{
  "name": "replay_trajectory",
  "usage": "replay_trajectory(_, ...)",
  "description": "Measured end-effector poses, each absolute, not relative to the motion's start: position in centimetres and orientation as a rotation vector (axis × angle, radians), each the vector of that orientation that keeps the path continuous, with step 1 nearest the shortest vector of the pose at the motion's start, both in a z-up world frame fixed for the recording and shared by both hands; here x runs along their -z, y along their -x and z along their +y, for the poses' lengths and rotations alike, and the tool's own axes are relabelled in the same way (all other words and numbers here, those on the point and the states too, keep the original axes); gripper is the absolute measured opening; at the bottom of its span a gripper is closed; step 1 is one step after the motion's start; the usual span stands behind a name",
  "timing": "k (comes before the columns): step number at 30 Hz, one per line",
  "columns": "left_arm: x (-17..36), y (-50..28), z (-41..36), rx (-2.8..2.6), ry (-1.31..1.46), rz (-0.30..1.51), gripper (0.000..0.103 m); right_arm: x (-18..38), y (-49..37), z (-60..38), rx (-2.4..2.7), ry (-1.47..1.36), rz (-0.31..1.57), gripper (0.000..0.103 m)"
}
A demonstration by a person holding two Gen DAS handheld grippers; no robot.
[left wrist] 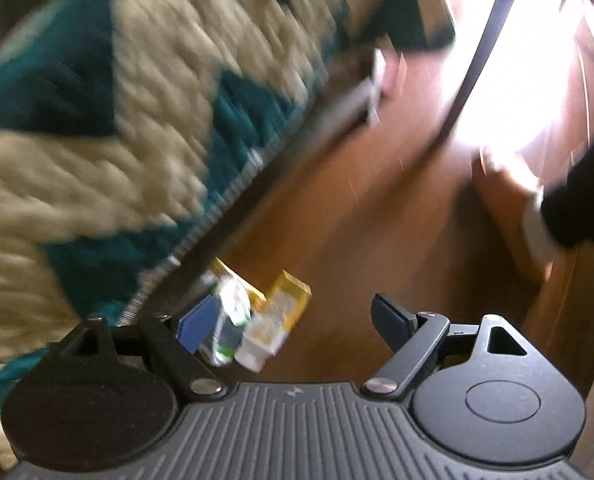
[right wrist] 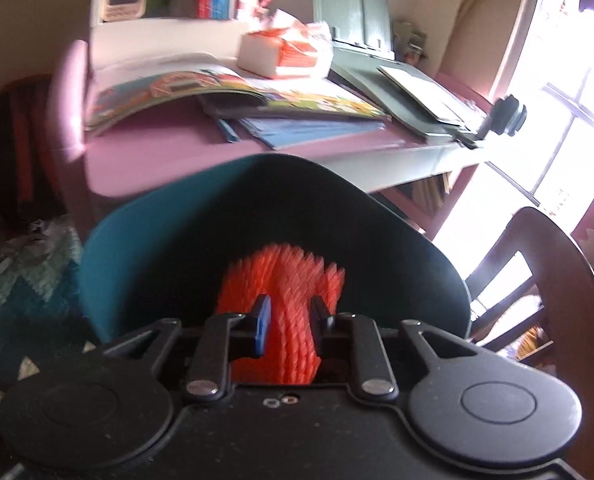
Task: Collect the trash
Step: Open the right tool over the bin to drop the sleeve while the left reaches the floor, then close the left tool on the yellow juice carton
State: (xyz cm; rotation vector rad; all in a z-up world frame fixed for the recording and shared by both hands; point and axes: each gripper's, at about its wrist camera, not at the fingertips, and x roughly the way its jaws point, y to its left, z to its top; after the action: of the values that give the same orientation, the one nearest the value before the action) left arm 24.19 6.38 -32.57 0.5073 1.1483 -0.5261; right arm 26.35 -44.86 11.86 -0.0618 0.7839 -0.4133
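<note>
In the left wrist view my left gripper [left wrist: 293, 324] points down at the wooden floor [left wrist: 337, 200], jaws wide open with nothing between them. Beside its blue-padded left finger lie a yellow and white packet [left wrist: 277, 320] and a clear, green-printed wrapper [left wrist: 229, 320], close to the bed's edge. In the right wrist view my right gripper [right wrist: 291, 320] holds an orange ridged plastic piece [right wrist: 285, 280] that fills the narrow gap between its pads. It hangs in the mouth of a teal bin [right wrist: 137, 240] with a dark inside.
A teal and cream blanket [left wrist: 117, 120] hangs over the bed on the left. A dark limb of a person [left wrist: 577, 200] shows at the right. Behind the bin stands a pink desk [right wrist: 157, 156] with books, and a dark wooden chair [right wrist: 557, 260] by the window.
</note>
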Motion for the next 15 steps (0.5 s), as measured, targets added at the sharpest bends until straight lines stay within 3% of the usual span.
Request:
replay_trajectory(2,35.4,-24.2,6.1,0.562,-0.555,1.176,0.085,-11.5,-26.7,-45.2,0.435,0.055,0.796,0.032)
replay_trajectory(15,49.8,-26.9,5.0,0.620,-0.826,1.171,0.084,-9.7,-27.2,-46.2,0.583,-0.017,0.806,0.037)
